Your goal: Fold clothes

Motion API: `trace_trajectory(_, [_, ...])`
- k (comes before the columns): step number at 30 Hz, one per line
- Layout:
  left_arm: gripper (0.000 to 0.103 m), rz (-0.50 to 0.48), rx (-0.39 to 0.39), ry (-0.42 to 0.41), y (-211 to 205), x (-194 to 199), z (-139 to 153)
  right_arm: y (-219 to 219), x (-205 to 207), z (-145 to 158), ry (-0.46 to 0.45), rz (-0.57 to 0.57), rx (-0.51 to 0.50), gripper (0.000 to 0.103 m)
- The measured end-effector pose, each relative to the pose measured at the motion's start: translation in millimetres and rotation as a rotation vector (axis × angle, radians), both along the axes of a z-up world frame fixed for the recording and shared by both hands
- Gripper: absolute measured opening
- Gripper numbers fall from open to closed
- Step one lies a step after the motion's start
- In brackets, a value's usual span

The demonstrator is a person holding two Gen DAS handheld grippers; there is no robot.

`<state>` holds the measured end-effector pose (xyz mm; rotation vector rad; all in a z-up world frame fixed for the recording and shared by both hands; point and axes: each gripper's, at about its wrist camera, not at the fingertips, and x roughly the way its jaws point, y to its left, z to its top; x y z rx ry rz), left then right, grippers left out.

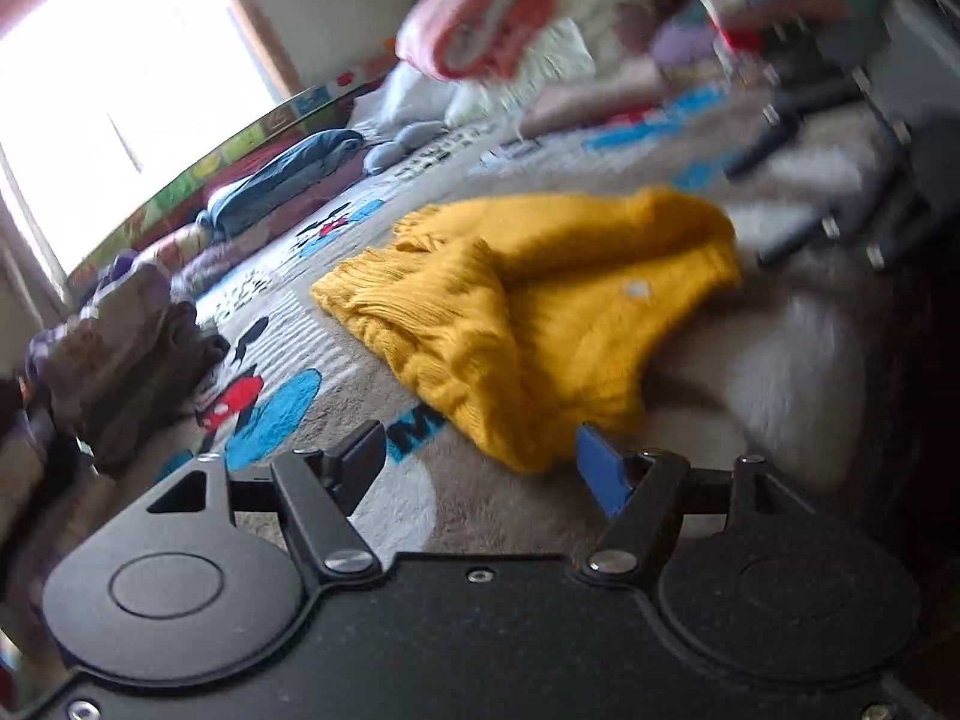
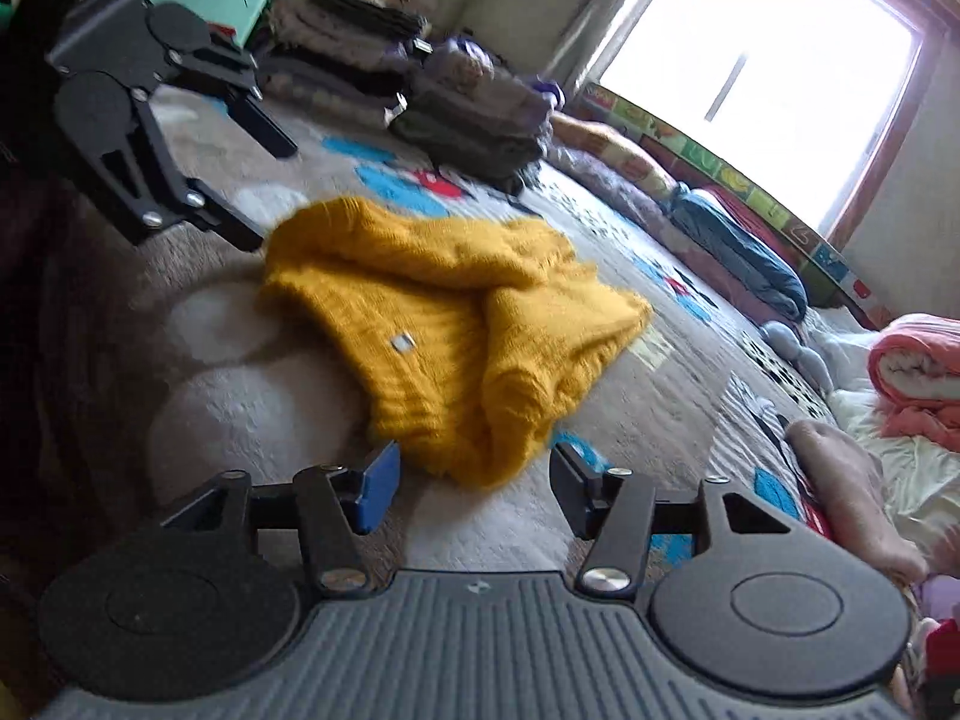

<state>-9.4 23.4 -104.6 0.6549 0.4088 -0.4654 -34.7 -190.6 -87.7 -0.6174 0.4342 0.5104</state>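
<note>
Sweater (image 2: 456,324) in mustard knit lies crumpled on the bed's blanket (image 2: 600,384) just ahead of our right hand-held gripper (image 2: 471,483) and left hand-held gripper (image 1: 480,459), both spread wide and empty, seemingly poised to pinch its near hem.

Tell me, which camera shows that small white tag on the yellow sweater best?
The right wrist view: the white tag is a crisp square on the yellow sweater. The left wrist view shows only a blurred pale spot.
</note>
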Motion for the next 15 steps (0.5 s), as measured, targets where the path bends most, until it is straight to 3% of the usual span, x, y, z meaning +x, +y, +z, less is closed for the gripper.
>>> trace_trajectory(5, [0.069,-0.064,0.233,-0.125,-21,-4,-33,6,8,-17,0.003,-0.007,-0.056,0.056])
trace_trajectory(7, [0.069,-0.084,0.287,-0.186,-28,-5,-42,10,10,-22,-0.024,0.003,-0.075,0.055])
trace_trajectory(11, [0.069,-0.079,0.289,-0.238,-29,3,-48,14,15,-33,-0.085,0.03,-0.098,0.055])
trace_trajectory(14, [0.059,-0.078,0.282,-0.262,-32,4,-50,16,15,-39,-0.142,0.045,-0.118,0.055])
trace_trajectory(15, [0.051,-0.074,0.276,-0.263,-33,5,-51,17,14,-40,-0.16,0.051,-0.125,0.054])
